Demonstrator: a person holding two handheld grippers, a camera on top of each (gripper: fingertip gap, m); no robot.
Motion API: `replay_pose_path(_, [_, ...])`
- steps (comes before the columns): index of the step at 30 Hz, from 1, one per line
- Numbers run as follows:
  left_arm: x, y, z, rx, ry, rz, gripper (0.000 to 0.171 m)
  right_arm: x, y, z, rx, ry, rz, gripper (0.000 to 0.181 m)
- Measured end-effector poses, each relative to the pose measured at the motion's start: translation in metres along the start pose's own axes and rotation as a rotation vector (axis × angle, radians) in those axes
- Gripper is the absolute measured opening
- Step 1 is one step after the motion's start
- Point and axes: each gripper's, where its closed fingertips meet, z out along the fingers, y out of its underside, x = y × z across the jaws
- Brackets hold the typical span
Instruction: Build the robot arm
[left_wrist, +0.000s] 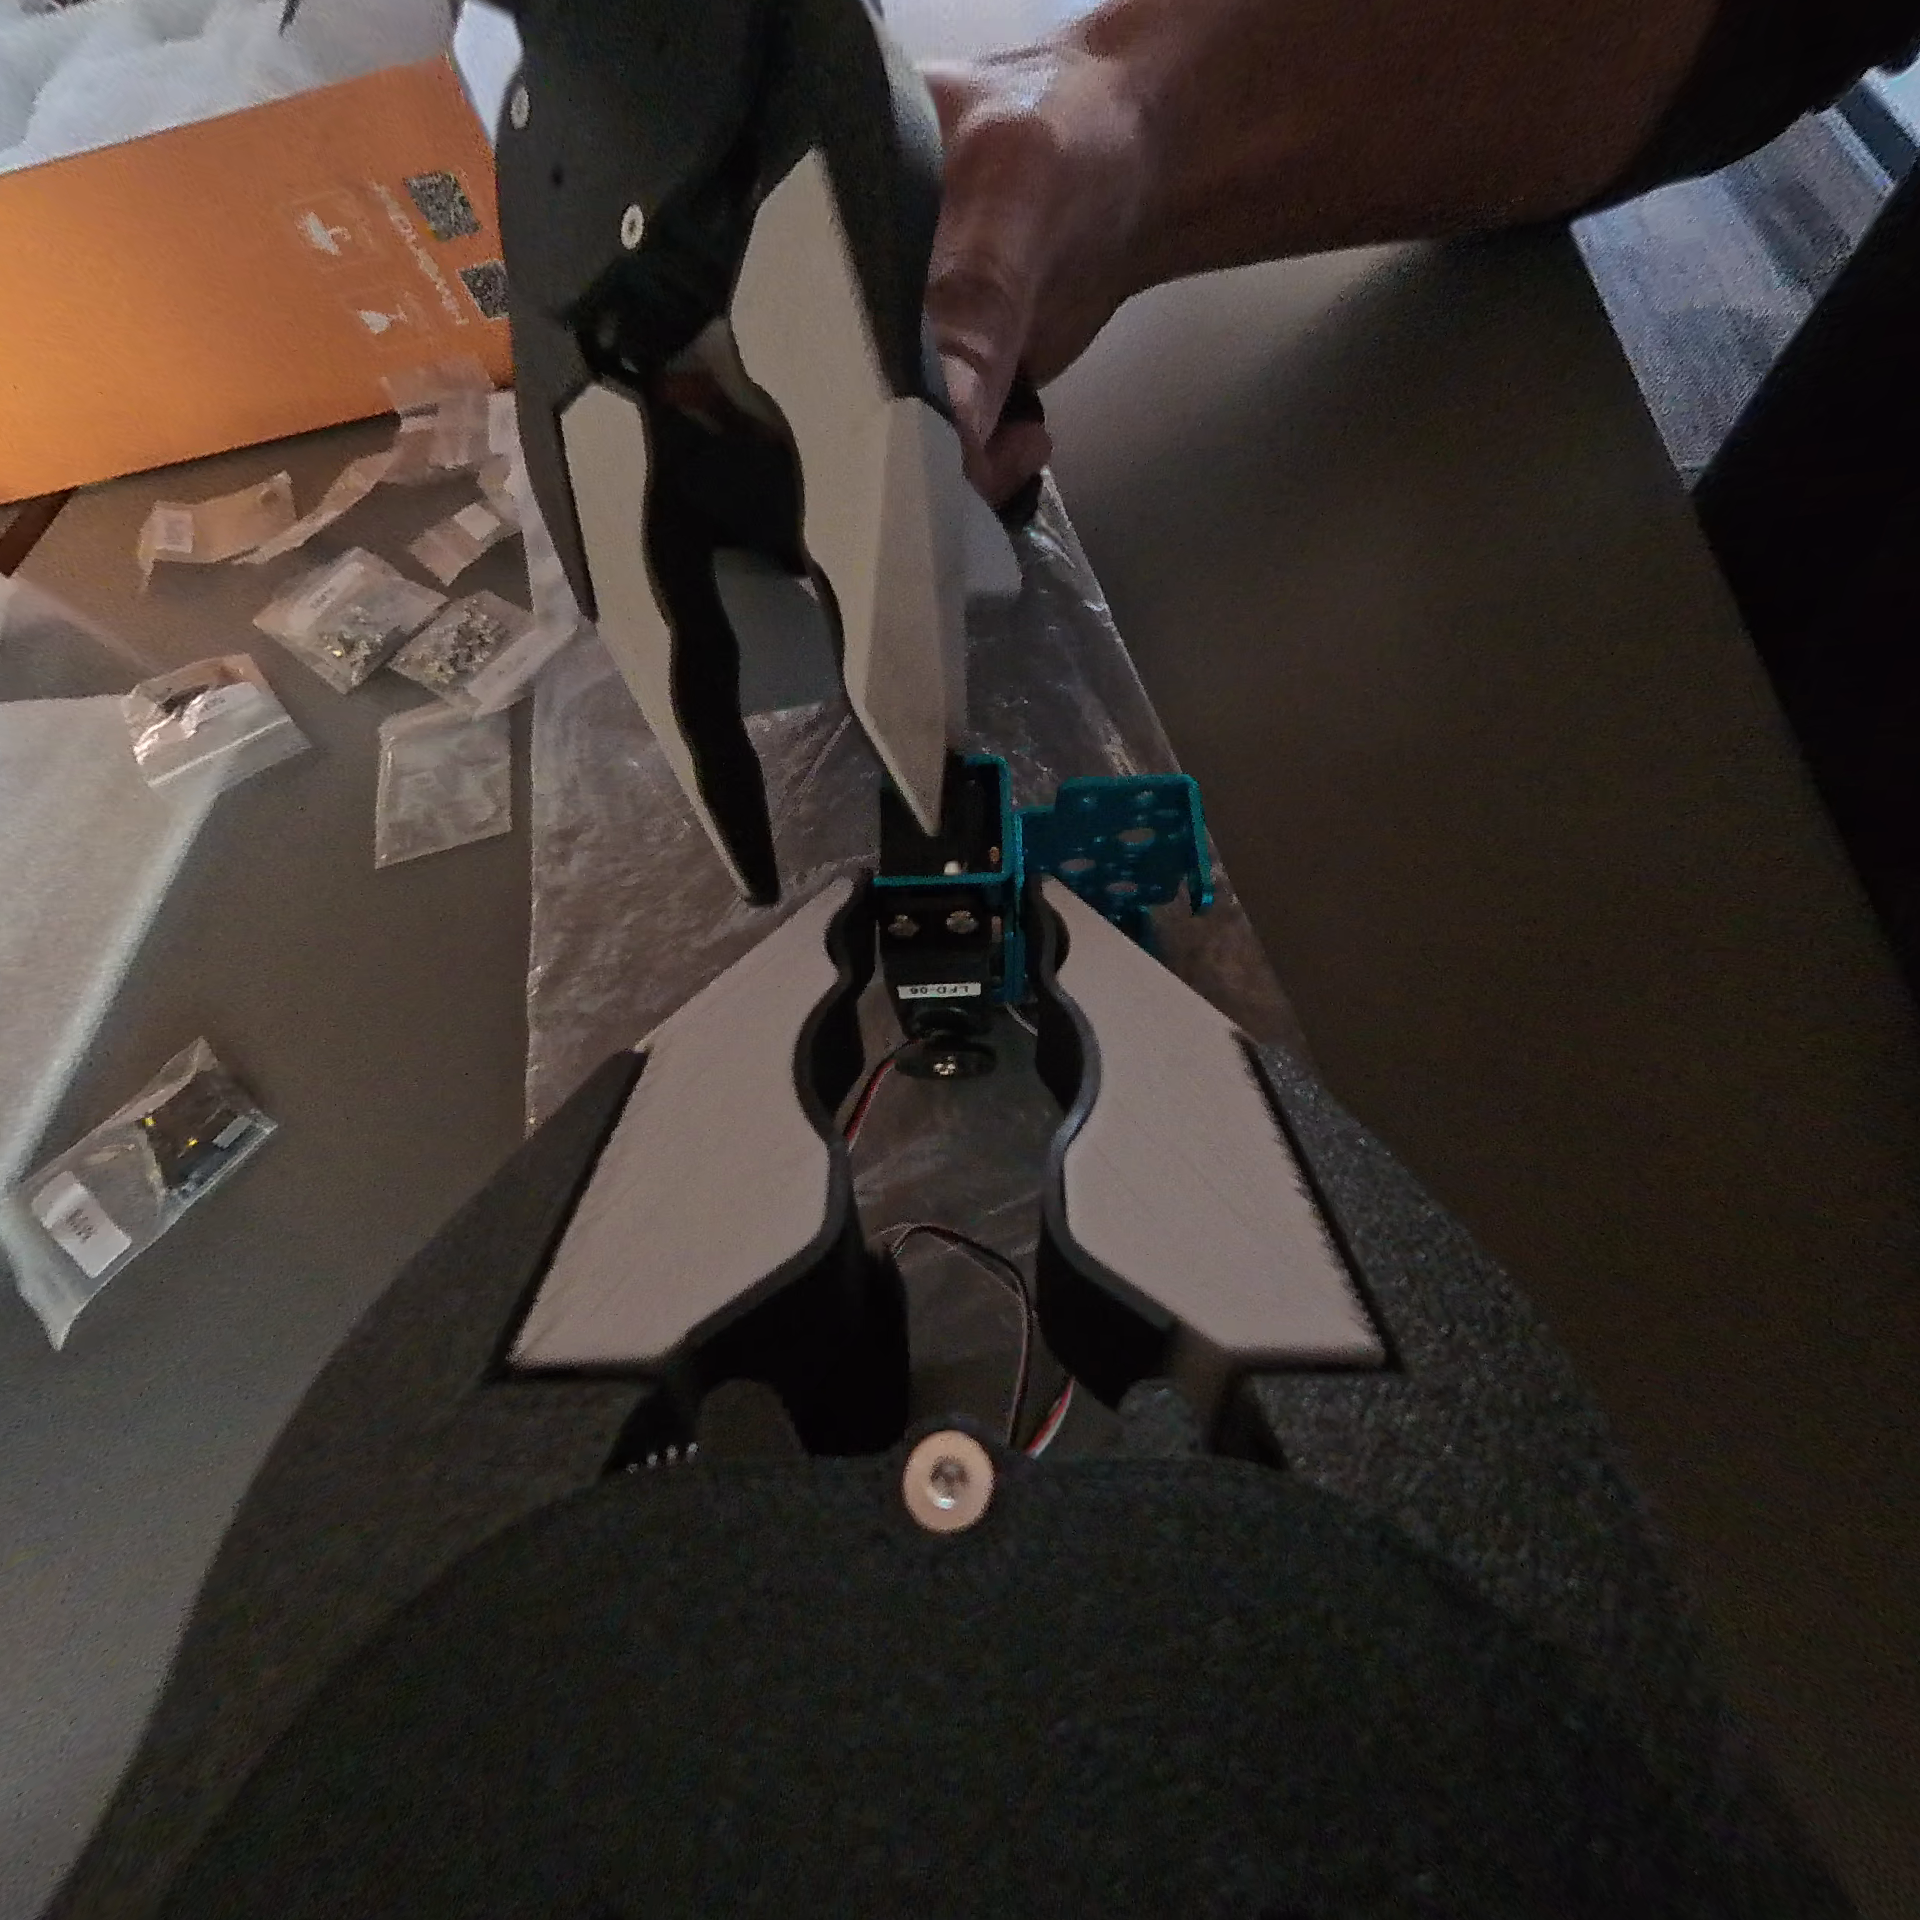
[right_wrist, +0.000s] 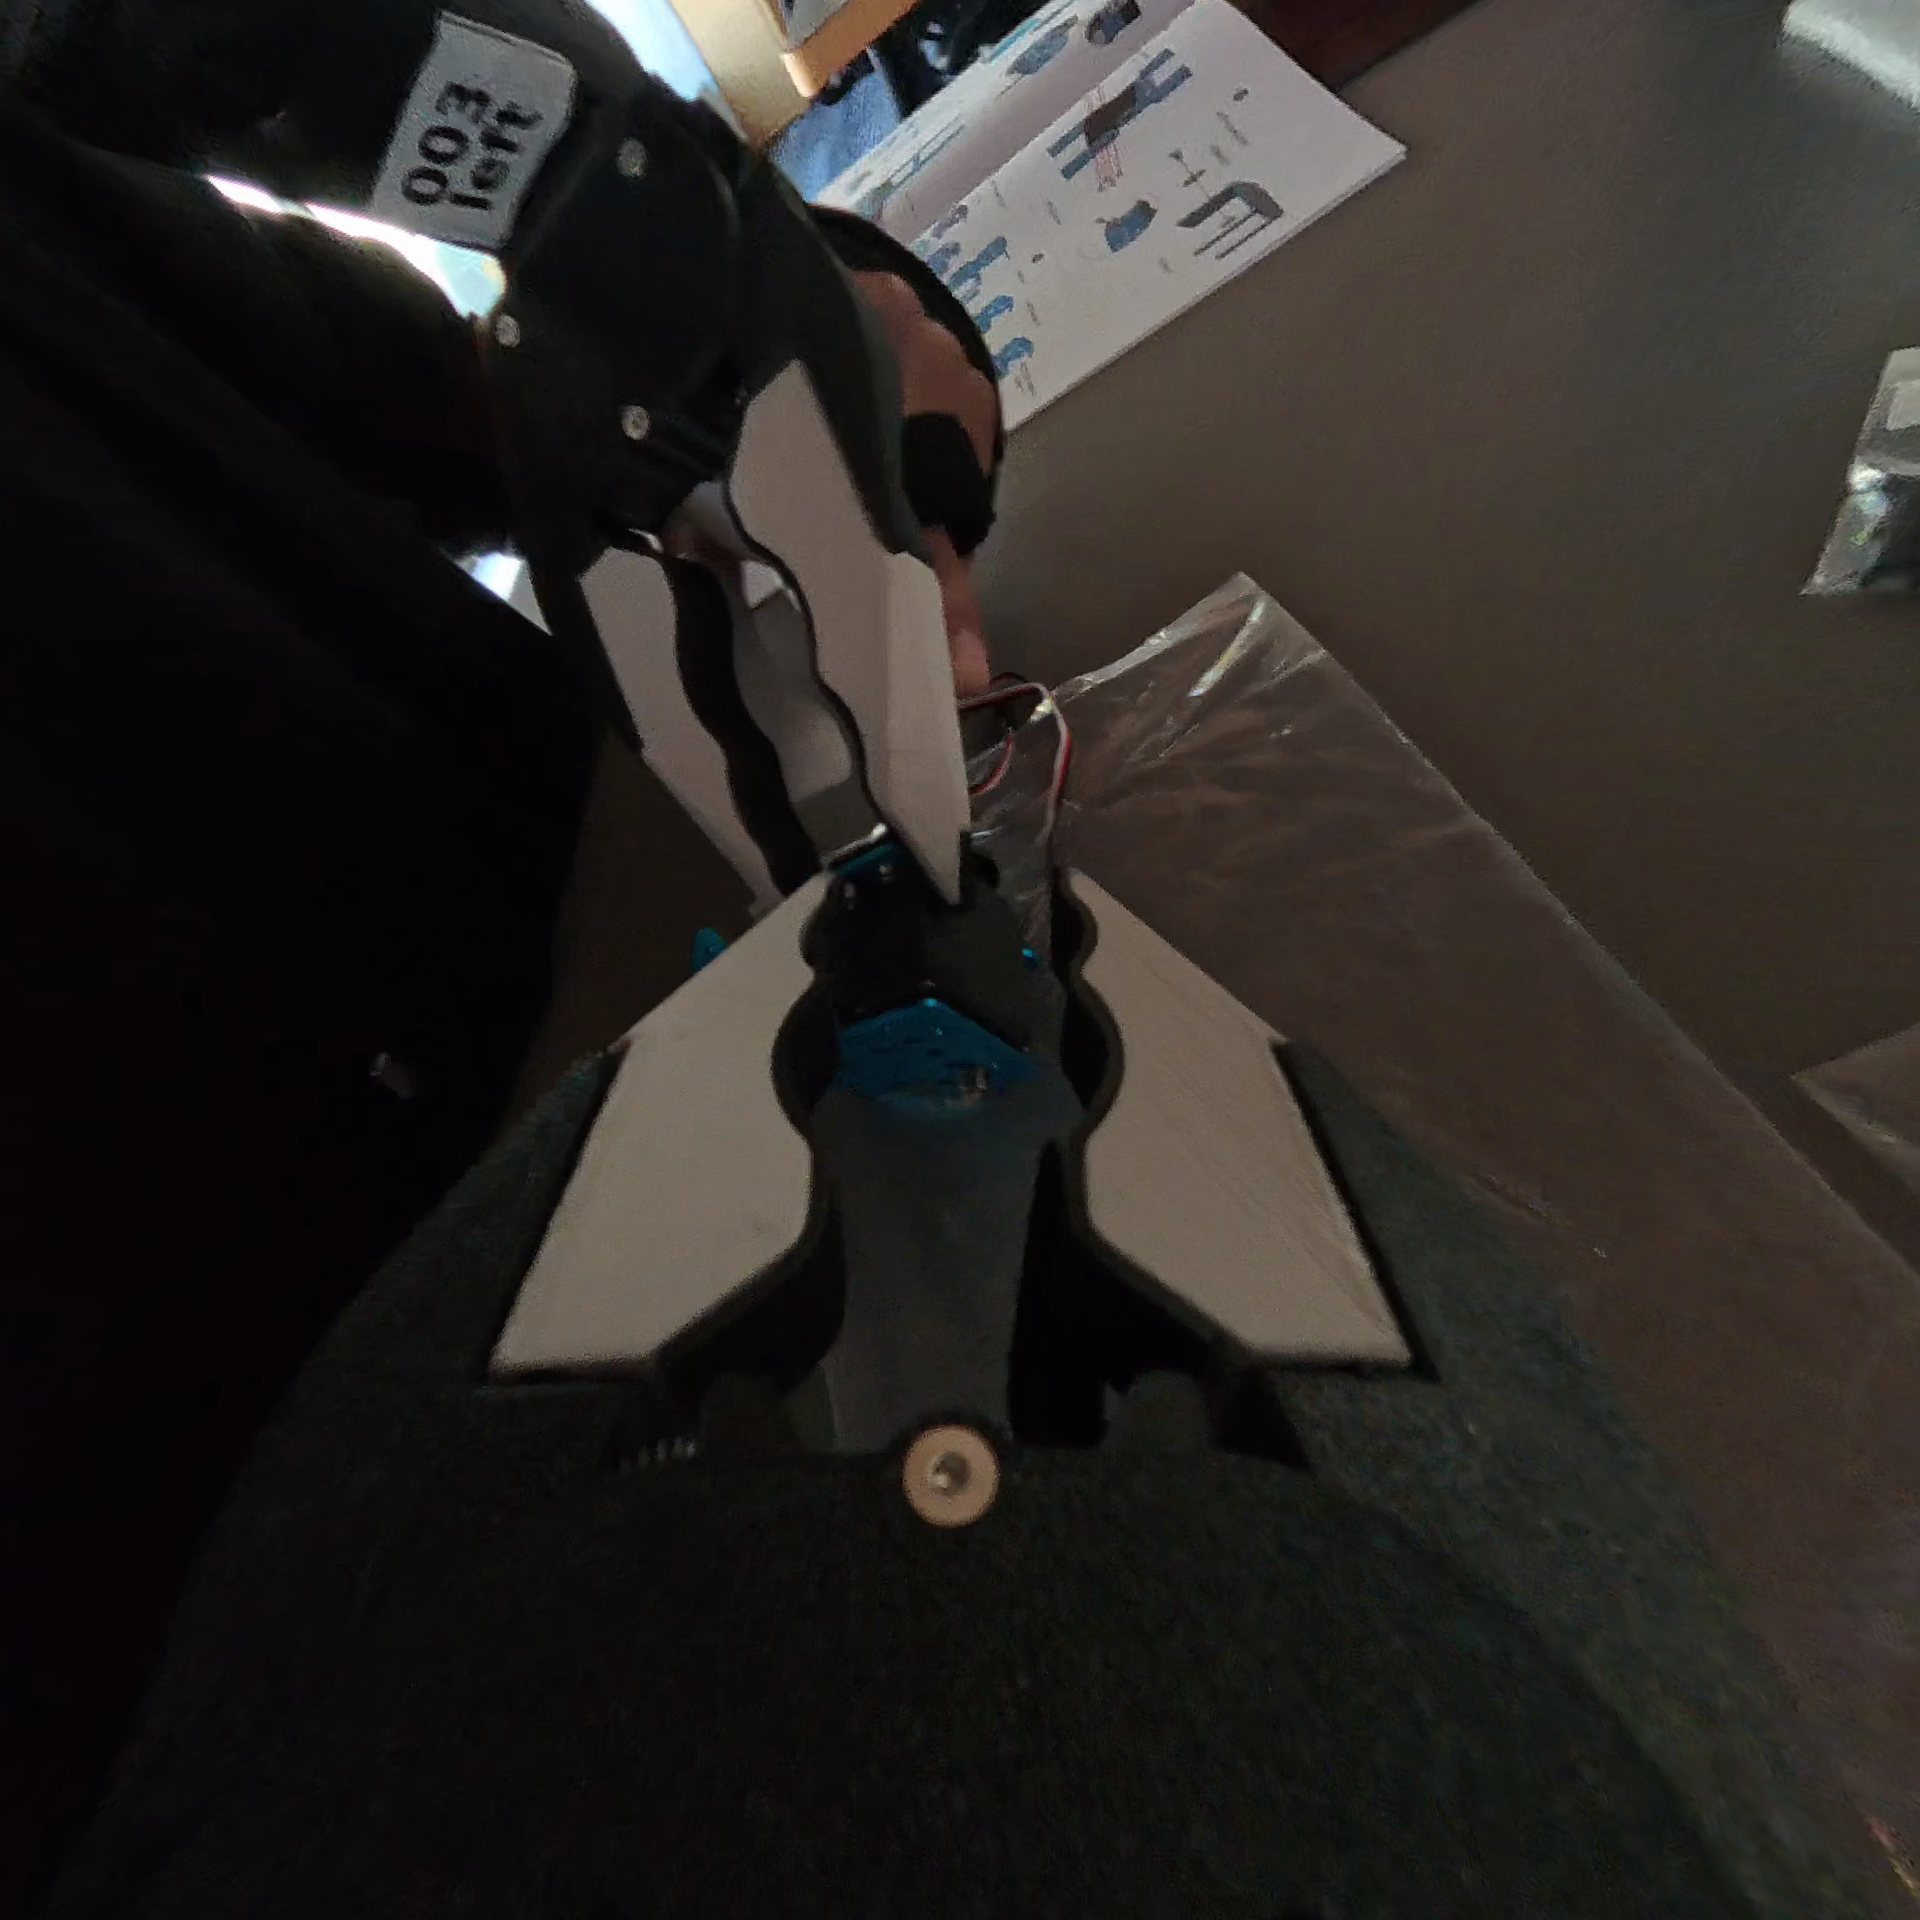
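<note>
A black servo motor (left_wrist: 940, 956) is fixed in a teal metal bracket (left_wrist: 1127, 842) with several holes. It is held just above a clear plastic sheet (left_wrist: 644, 790) on the brown table. My left gripper (left_wrist: 945, 894) is shut on the servo's body, and the servo's thin wires (left_wrist: 1039, 1423) trail back between its fingers. My right gripper (left_wrist: 847, 860) comes down from the far side, one fingertip touching the assembly's top. In the right wrist view my right gripper (right_wrist: 945, 894) is closed around the servo (right_wrist: 956, 956) and blue bracket (right_wrist: 904, 1049), opposite my left gripper (right_wrist: 860, 883).
An orange box (left_wrist: 208, 270) lies at the far left. Several small plastic bags of screws and parts (left_wrist: 395, 623) and white foam (left_wrist: 83, 831) lie nearer. A person's hand (left_wrist: 1039, 208) holds the right gripper. A printed instruction sheet (right_wrist: 1122, 187) and another bag (right_wrist: 1881, 478) lie beyond. Less than 4 cm separates the two grippers' tips.
</note>
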Motion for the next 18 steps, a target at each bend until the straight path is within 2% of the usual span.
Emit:
replay_pose_path(7, [-0.0001,0.0003,-0.0003,0.027,-0.008,-0.021,0.028,-0.0044,0.0058,0.0059,-0.046,0.007,-0.035,0.040])
replay_pose_path(18, [0.0008,0.0000,-0.0004,0.042,-0.013,-0.022,0.028,0.0011,0.0013,-0.0028,-0.013,-0.001,0.005,0.043])
